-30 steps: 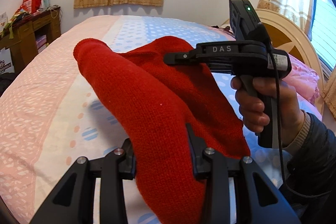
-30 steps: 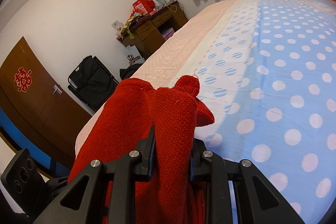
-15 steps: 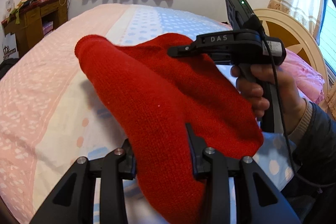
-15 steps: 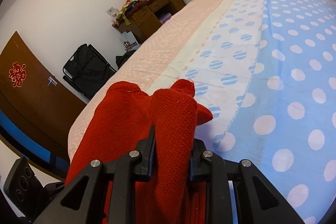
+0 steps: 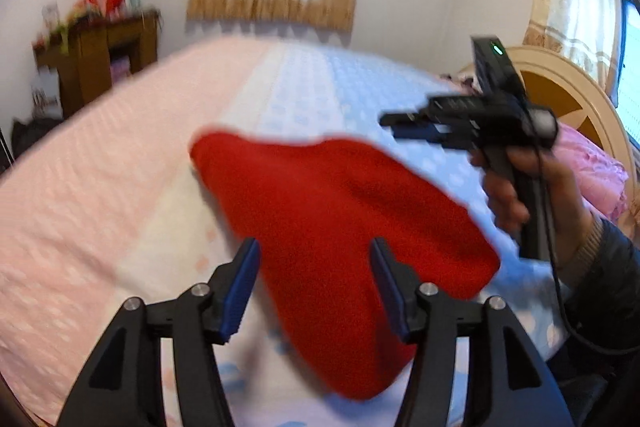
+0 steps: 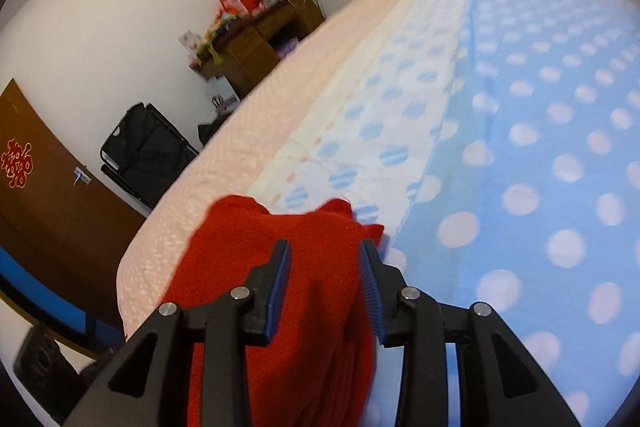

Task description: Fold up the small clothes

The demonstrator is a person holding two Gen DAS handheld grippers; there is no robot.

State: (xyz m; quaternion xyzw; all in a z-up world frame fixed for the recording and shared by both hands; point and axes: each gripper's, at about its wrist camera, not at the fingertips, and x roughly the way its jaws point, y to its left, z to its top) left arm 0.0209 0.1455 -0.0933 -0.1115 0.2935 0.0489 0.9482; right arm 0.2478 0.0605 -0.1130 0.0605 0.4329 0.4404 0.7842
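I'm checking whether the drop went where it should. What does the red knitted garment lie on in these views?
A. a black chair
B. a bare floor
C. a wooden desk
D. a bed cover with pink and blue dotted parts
D: the red knitted garment lies on the dotted pink and blue bed cover, between the parted fingers of both grippers.

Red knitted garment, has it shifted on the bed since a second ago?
Yes. The red knitted garment has dropped from the hand-held grippers toward the polka-dot bedspread.
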